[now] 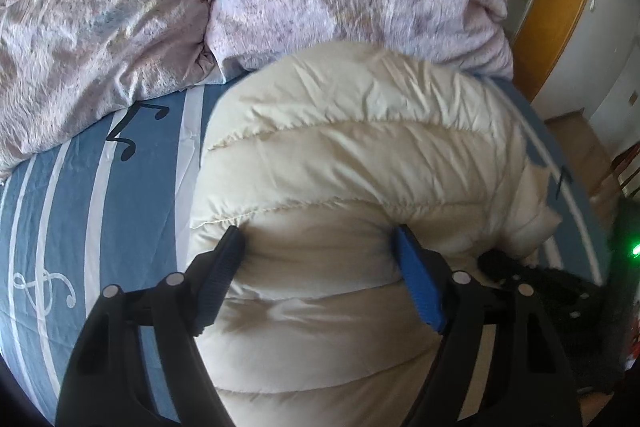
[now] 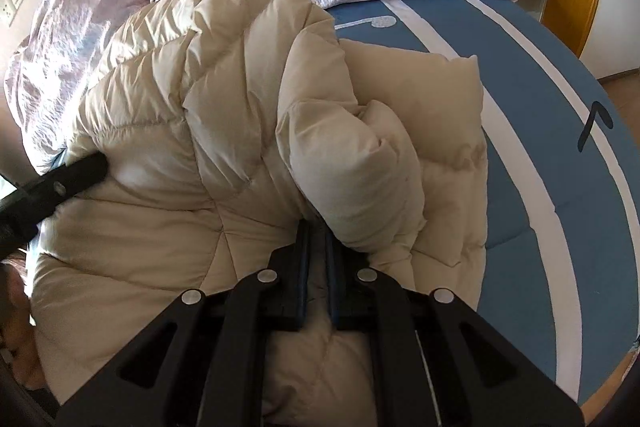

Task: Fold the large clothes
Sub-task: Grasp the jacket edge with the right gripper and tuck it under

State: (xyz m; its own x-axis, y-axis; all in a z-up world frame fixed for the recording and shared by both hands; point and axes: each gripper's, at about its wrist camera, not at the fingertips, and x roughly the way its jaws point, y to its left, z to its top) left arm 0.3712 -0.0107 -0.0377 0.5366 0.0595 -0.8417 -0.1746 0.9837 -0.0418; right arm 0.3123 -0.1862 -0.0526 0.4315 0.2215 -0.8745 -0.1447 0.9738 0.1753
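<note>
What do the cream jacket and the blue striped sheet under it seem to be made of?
The jacket looks like thin, slightly shiny nylon or polyester over a soft filling, perhaps down: it has puffy stitched bands and fine crinkles. The sheet looks like matte woven cotton or a blend: it lies flat, without shine, with printed white stripes and music notes. The pictures cannot confirm the fibres.

Cream jacket (image 1: 360, 155), blue sheet (image 1: 80, 207) (white stripes).
</note>
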